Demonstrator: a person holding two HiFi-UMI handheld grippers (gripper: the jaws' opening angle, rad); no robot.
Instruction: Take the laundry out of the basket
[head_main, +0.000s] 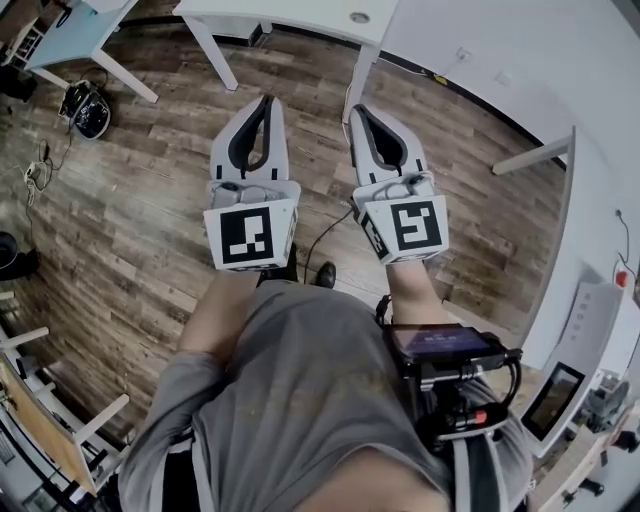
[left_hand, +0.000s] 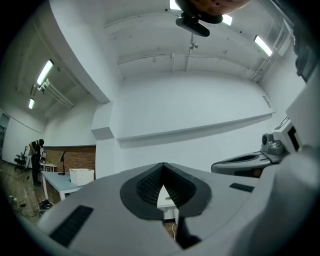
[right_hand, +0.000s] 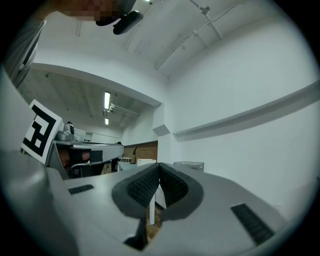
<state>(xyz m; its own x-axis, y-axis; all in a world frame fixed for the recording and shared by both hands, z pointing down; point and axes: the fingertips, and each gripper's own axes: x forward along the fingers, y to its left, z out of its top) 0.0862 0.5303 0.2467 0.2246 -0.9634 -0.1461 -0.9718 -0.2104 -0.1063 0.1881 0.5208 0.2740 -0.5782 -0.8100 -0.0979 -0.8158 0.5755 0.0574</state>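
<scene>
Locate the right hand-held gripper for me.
In the head view, right of centre, the right hand-held gripper hangs over the wood floor, beside the left hand-held gripper.

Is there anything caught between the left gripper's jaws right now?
No, the left gripper has its jaws meeting at the tips, with nothing held between them.
</scene>
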